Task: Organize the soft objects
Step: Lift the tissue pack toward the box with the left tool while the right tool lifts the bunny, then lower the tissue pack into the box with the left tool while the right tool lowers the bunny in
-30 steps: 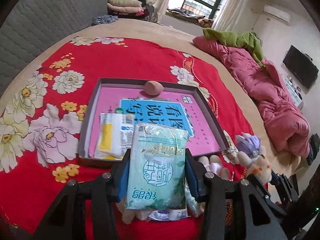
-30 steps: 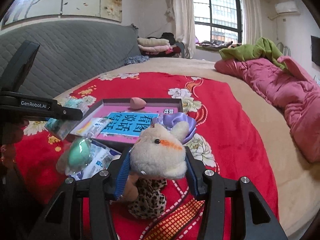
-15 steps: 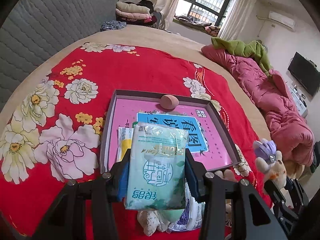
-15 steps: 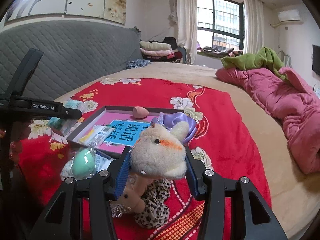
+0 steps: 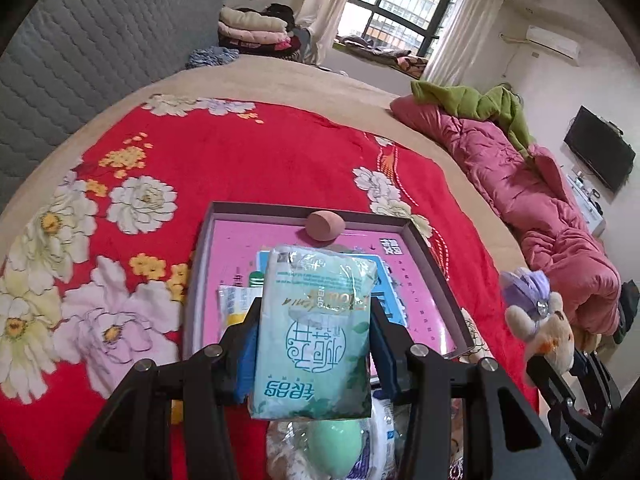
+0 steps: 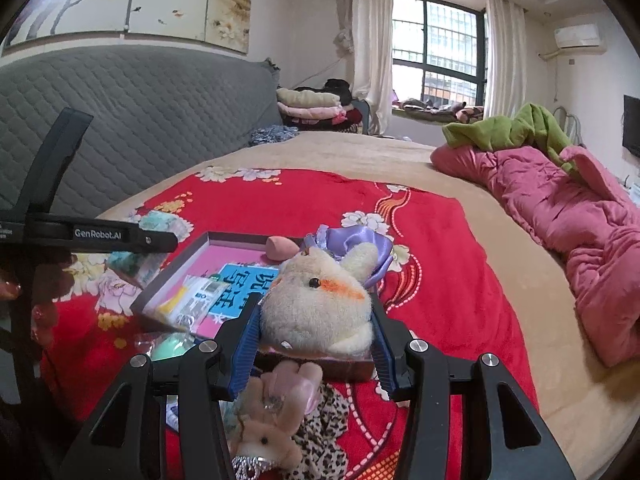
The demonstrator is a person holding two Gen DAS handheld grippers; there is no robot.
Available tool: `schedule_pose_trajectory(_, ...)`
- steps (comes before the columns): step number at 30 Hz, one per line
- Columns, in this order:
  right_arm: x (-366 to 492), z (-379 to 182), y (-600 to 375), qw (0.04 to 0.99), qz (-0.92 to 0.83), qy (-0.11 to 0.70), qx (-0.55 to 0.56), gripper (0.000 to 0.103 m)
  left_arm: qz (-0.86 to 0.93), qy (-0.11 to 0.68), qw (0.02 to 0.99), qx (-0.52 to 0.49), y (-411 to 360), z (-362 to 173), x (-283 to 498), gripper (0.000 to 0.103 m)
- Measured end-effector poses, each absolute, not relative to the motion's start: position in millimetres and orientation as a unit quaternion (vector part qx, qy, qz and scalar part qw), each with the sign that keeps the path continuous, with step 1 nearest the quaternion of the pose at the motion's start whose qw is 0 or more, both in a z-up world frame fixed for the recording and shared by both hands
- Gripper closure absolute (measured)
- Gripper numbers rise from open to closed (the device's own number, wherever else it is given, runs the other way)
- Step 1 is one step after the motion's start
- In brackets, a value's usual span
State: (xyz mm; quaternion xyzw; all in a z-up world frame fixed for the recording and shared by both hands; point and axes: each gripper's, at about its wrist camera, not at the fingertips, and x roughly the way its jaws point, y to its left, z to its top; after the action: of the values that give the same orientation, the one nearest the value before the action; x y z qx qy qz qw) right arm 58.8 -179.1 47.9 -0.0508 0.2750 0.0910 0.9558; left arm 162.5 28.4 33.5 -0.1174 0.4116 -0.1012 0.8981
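My left gripper is shut on a pale green tissue pack, held above the near edge of a shallow box tray. In the tray lie a pink sponge egg, a blue booklet and a yellow-white packet. My right gripper is shut on a cream plush rabbit with a purple bow, held over the tray's near right corner. That rabbit also shows at the right of the left wrist view. Below it lie a small pink plush and a leopard-print cloth.
A bagged mint-green sponge egg lies in front of the tray on the red flowered blanket. A pink quilt with a green blanket fills the bed's right side. A grey padded headboard stands on the left.
Both grippers have moved forward toward the tray with their loads. The tissue pack now covers more of the tray, and the plush rabbit has risen over the tray's corner.
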Motion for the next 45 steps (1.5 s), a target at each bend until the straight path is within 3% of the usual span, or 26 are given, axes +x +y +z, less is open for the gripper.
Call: schedule_pose_trajectory(45,139,10,-183,0.941,0.099,0.320,-0.056,0.052,-0.126,0.461,0.871,-0.115,-8,-29,218,0.055)
